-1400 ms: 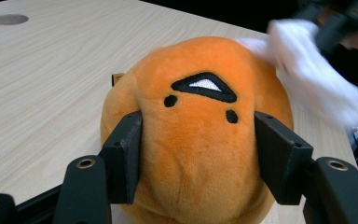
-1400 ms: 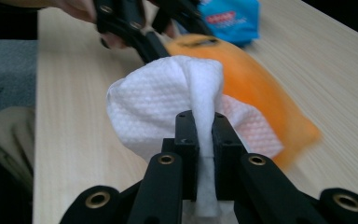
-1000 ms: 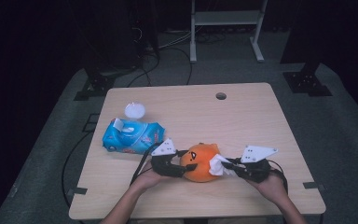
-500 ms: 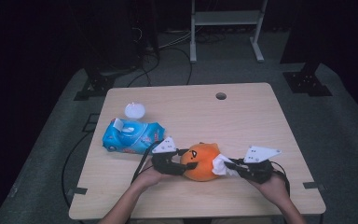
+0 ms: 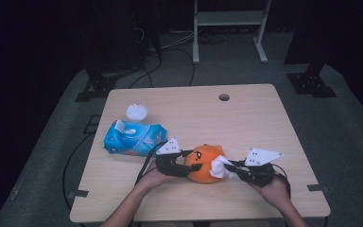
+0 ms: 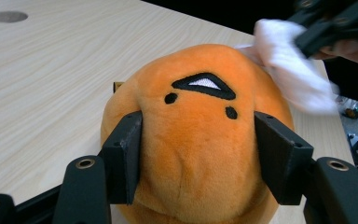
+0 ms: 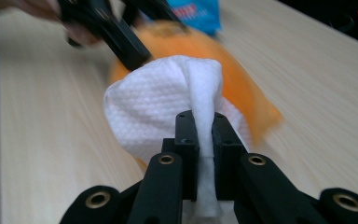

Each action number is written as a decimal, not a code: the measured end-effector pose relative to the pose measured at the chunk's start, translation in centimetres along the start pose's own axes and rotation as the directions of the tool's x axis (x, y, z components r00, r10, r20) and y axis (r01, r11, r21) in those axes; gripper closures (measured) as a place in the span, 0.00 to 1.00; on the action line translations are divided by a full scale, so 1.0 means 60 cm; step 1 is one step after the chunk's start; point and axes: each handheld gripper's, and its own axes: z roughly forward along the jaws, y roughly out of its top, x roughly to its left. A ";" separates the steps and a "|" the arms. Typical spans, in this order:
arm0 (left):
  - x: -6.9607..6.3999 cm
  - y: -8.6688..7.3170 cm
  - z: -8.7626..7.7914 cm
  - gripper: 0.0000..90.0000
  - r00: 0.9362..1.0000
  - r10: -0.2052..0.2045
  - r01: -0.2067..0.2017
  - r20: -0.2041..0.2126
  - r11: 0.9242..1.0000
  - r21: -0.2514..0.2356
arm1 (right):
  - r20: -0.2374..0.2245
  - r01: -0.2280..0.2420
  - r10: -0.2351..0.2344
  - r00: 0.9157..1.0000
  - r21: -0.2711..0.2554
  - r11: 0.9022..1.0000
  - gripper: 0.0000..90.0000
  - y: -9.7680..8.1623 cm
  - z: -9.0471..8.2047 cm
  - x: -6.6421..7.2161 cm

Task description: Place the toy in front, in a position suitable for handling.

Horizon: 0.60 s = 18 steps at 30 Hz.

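An orange plush toy (image 5: 202,163) with a stitched face lies on the wooden table (image 5: 246,118) near its front edge. My left gripper (image 5: 185,166) is shut on the plush toy (image 6: 196,135), its pads pressed into both sides. My right gripper (image 5: 230,170) is shut on a white wipe (image 5: 220,166). In the right gripper view the wipe (image 7: 168,105) bunches out ahead of the jaws and rests against the plush toy (image 7: 242,84). The left gripper view shows the wipe (image 6: 291,65) touching the toy's far right side.
A blue pack of wipes (image 5: 133,138) with its flap open lies at the left of the table. A small white round lid (image 5: 136,112) sits behind it. A cable hole (image 5: 224,97) is near the far edge. Metal stands and cables are on the floor beyond.
The right gripper with the wipe has shifted slightly against the toy's right side. The left gripper and the toy have stayed in place.
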 end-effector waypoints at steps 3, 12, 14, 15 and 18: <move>-0.010 0.002 0.007 0.42 1.000 0.023 -0.023 0.001 1.000 0.004 | -0.026 0.051 -0.051 0.998 -0.016 0.999 0.92 0.021 0.018 0.025; -0.010 0.000 -0.002 0.27 1.000 0.030 -0.030 0.002 0.999 -0.014 | -0.011 0.014 -0.013 1.000 0.037 0.999 0.92 -0.009 0.012 -0.007; -0.014 0.002 -0.002 0.22 0.999 0.042 -0.042 0.003 0.999 -0.005 | -0.012 0.001 -0.001 1.000 0.043 0.999 0.92 -0.015 0.010 -0.011; -0.015 0.002 -0.002 0.21 0.999 0.050 -0.050 0.003 0.999 0.003 | -0.014 -0.004 0.005 1.000 0.048 0.999 0.92 -0.016 0.011 -0.011; -0.014 -0.001 -0.005 0.21 0.999 0.042 -0.042 0.012 0.999 0.012 | -0.013 -0.001 0.001 1.000 0.049 0.999 0.92 -0.015 0.013 -0.010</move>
